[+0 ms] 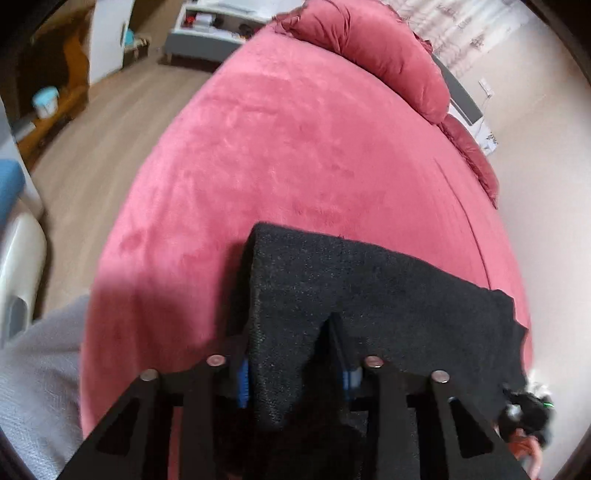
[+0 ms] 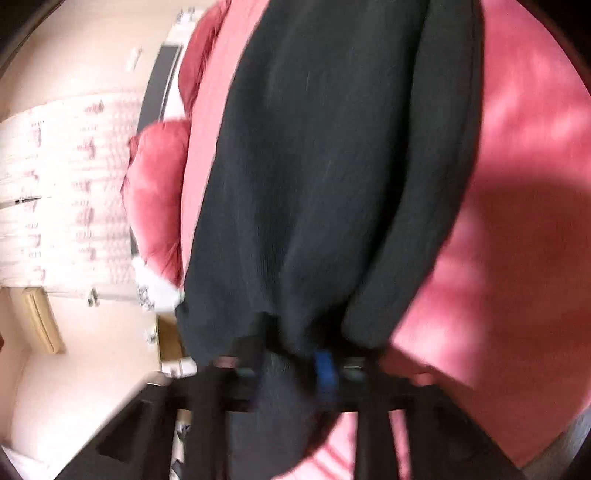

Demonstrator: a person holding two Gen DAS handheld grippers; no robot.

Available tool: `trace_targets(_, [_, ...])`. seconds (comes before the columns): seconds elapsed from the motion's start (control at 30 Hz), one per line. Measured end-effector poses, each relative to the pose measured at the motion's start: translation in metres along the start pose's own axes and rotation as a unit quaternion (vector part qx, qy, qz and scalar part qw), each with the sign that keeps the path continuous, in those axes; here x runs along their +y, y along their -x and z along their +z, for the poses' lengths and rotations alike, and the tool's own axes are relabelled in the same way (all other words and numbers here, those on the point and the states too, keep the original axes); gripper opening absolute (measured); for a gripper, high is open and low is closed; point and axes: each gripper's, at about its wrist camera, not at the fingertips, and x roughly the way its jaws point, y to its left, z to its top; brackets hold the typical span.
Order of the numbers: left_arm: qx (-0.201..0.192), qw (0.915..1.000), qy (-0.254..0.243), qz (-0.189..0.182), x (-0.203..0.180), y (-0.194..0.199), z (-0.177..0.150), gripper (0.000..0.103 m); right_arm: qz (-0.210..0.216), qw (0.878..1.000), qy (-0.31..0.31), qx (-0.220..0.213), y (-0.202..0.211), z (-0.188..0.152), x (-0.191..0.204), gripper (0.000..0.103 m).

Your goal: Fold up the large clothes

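Clearly, the left gripper [image 1: 291, 354] has its jaws closed on a fold of the black garment [image 1: 369, 295], the knit cloth bunched between the two black fingers and hanging down past them. From that grip the garment spreads away over the red bedspread [image 1: 295, 155], its far edge lying straight across the bed and one corner reaching toward the bed's edge by the pale wall.

Seen from the right wrist, the right gripper [image 2: 291, 365] is likewise clamped shut on the black garment (this view is blurred, so the fingers show only as dark shapes with a blue pad [image 2: 325, 365] beside the cloth). Above that grip the cloth runs as a broad dark band across the red bedspread, with a rolled edge along the side away from the pillows.

Red pillows [image 1: 376, 48] sit at the head of the bed, beyond the garment. Beside the bed, wooden flooring [image 1: 110, 122] and a low grey shelf unit [image 1: 207, 29] show, and a grey-sleeved arm [image 1: 40, 376] rests near the bed's near edge.
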Motion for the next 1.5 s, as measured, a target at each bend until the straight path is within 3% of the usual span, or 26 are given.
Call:
trace_targets(0.03, [-0.013, 0.9999, -0.005, -0.001, -0.003, 0.006, 0.000, 0.022, 0.005, 1.000, 0.018, -0.016, 0.010, 0.000, 0.007, 0.006])
trace_targets(0.1, [-0.032, 0.9992, -0.022, 0.002, -0.007, 0.014, -0.001, 0.020, 0.003, 0.996, 0.080, -0.040, 0.035, -0.009, 0.032, 0.006])
trace_targets(0.2, [-0.023, 0.9995, -0.019, 0.007, 0.000, 0.004, -0.002, 0.021, -0.015, 0.992, 0.117, -0.041, 0.043, -0.026, 0.041, 0.006])
trace_targets(0.27, [-0.016, 0.9997, -0.014, 0.006, 0.008, -0.002, -0.002, 0.027, -0.080, 0.991, 0.107, 0.006, 0.024, -0.029, 0.019, 0.009])
trace_targets(0.3, [-0.018, 0.9996, -0.017, 0.011, 0.006, 0.000, -0.002, 0.036, -0.102, 0.989, 0.102, 0.022, 0.013, -0.035, 0.013, 0.009])
trace_targets(0.33, [-0.020, 0.9995, -0.020, 0.013, 0.008, 0.005, -0.002, 0.044, -0.093, 0.991, 0.093, 0.018, 0.010, -0.036, 0.006, 0.009])
trace_targets(0.4, [-0.033, 0.9992, -0.017, 0.016, 0.016, 0.019, -0.003, 0.049, -0.084, 0.994, 0.064, 0.023, 0.029, -0.029, -0.001, 0.015])
trace_targets(0.47, [-0.080, 0.9951, -0.008, 0.056, 0.022, 0.041, -0.006, 0.049, -0.104, 0.990, 0.090, 0.008, 0.045, -0.027, 0.011, 0.022])
trace_targets(0.57, [-0.137, 0.9892, -0.024, 0.045, 0.011, 0.066, -0.008, 0.048, -0.124, 0.969, 0.209, -0.042, 0.072, -0.025, 0.060, 0.022])
trace_targets(0.63, [-0.146, 0.9861, -0.075, 0.023, -0.017, 0.067, -0.010, 0.048, -0.095, 0.952, 0.291, -0.023, 0.057, -0.033, 0.109, 0.031])
trace_targets(0.73, [-0.124, 0.9744, -0.187, -0.014, -0.077, 0.043, -0.021, 0.048, -0.051, 0.935, 0.346, 0.063, 0.006, -0.033, 0.166, 0.039])
trace_targets(0.83, [-0.079, 0.9608, -0.263, -0.040, -0.122, 0.004, -0.038, 0.049, -0.058, 0.910, 0.393, 0.117, -0.045, -0.027, 0.202, 0.039])
trace_targets(0.93, [-0.028, 0.9533, -0.299, 0.035, -0.127, -0.042, -0.050, 0.047, -0.076, 0.905, 0.396, 0.137, -0.091, -0.013, 0.227, 0.039])
trace_targets(0.97, [-0.020, 0.9556, -0.291, 0.044, -0.115, -0.051, -0.052, 0.046, -0.085, 0.902, 0.399, 0.141, -0.101, -0.010, 0.230, 0.039])
trace_targets(1.03, [-0.034, 0.9628, -0.268, 0.010, -0.095, -0.046, -0.054, 0.044, -0.126, 0.895, 0.399, 0.155, -0.122, -0.002, 0.224, 0.039])
trace_targets(1.1, [-0.043, 0.9609, -0.273, 0.008, -0.086, -0.040, -0.062, 0.044, -0.143, 0.886, 0.402, 0.182, -0.134, -0.008, 0.211, 0.039])
trace_targets(1.13, [-0.050, 0.9582, -0.282, 0.009, -0.085, -0.037, -0.066, 0.044, -0.144, 0.876, 0.417, 0.196, -0.129, -0.017, 0.195, 0.039])
trace_targets(1.2, [-0.062, 0.9550, -0.290, 0.011, -0.086, -0.035, -0.074, 0.044, -0.136, 0.865, 0.445, 0.187, -0.113, -0.033, 0.165, 0.040])
trace_targets(1.3, [-0.079, 0.9520, -0.295, 0.020, -0.087, -0.032, -0.083, 0.043, -0.112, 0.879, 0.436, 0.158, -0.089, -0.044, 0.143, 0.038])
trace_targets(1.37, [-0.085, 0.9510, -0.297, 0.022, -0.087, -0.030, -0.087, 0.043, -0.116, 0.883, 0.423, 0.166, -0.084, -0.043, 0.140, 0.038])
trace_targets(1.5, [-0.087, 0.9519, -0.293, 0.018, -0.082, -0.034, -0.083, 0.043, -0.138, 0.856, 0.460, 0.192, -0.096, -0.046, 0.172, 0.038])
